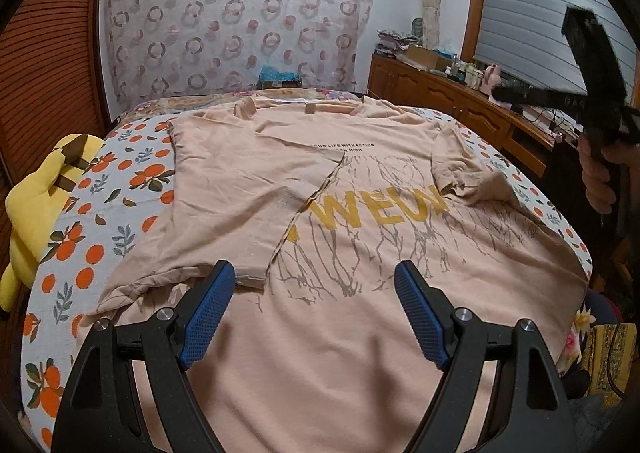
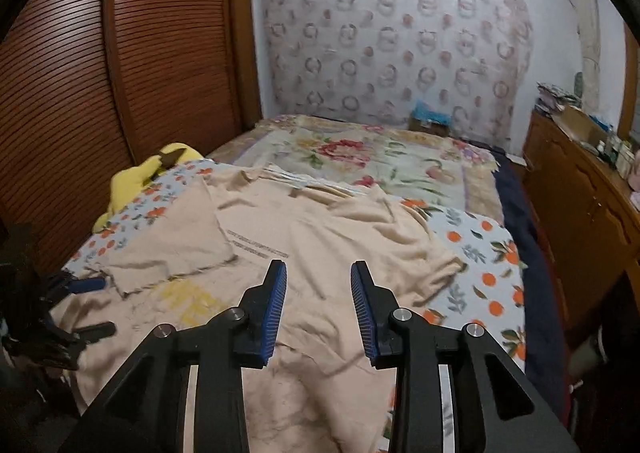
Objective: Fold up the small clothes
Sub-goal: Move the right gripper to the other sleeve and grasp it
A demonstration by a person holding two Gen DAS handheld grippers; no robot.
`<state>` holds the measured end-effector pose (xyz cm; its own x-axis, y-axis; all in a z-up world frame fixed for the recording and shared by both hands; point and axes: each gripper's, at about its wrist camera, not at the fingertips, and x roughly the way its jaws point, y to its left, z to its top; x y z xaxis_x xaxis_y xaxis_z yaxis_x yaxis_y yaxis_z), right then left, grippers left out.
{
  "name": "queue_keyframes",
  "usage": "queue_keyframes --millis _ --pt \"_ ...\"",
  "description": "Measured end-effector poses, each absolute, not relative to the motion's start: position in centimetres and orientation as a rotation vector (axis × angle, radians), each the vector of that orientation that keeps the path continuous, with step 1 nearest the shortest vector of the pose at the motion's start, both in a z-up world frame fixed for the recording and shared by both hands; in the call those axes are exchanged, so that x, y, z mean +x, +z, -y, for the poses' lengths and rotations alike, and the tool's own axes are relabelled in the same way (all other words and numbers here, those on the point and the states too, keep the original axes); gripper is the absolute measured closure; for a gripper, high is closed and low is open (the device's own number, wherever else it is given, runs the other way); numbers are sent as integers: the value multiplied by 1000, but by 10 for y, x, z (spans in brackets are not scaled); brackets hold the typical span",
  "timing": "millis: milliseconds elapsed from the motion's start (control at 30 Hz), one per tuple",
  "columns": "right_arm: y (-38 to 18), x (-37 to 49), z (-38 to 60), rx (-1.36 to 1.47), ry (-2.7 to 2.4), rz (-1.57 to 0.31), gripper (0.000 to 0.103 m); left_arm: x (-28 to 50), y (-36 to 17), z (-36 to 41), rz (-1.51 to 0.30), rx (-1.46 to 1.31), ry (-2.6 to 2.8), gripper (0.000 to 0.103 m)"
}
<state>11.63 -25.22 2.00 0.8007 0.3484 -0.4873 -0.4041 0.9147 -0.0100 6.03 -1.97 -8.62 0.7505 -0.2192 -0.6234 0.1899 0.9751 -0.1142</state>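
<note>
A peach T-shirt (image 1: pixel 360 325) with yellow letters and a branch print lies spread on the bed. Its left side is folded over the chest (image 1: pixel 240 189), and the right sleeve (image 1: pixel 452 169) lies crumpled inward. My left gripper (image 1: pixel 314 277) hovers open over the shirt's lower part, beside the folded flap's corner, with nothing between its blue pads. My right gripper (image 2: pixel 319 273) is raised above the shirt (image 2: pixel 320 237), jaws partly apart and empty. A hand (image 1: pixel 596 177) holds it at the right edge of the left wrist view. The left gripper (image 2: pixel 94 307) shows at the left edge of the right wrist view.
The bed carries an orange-fruit sheet (image 1: pixel 80 253) and a floral blanket (image 2: pixel 360 161) farther back. A yellow plush toy (image 1: pixel 40 205) lies at the bed's left edge by louvred wooden doors (image 2: pixel 120 73). A cluttered wooden dresser (image 1: pixel 460 101) runs along the right.
</note>
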Motion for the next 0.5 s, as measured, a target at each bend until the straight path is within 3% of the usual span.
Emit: queue_keyframes --millis 500 --pt "-54 167 247 -79 368 -758 68 58 -88 23 -685 -41 -224 21"
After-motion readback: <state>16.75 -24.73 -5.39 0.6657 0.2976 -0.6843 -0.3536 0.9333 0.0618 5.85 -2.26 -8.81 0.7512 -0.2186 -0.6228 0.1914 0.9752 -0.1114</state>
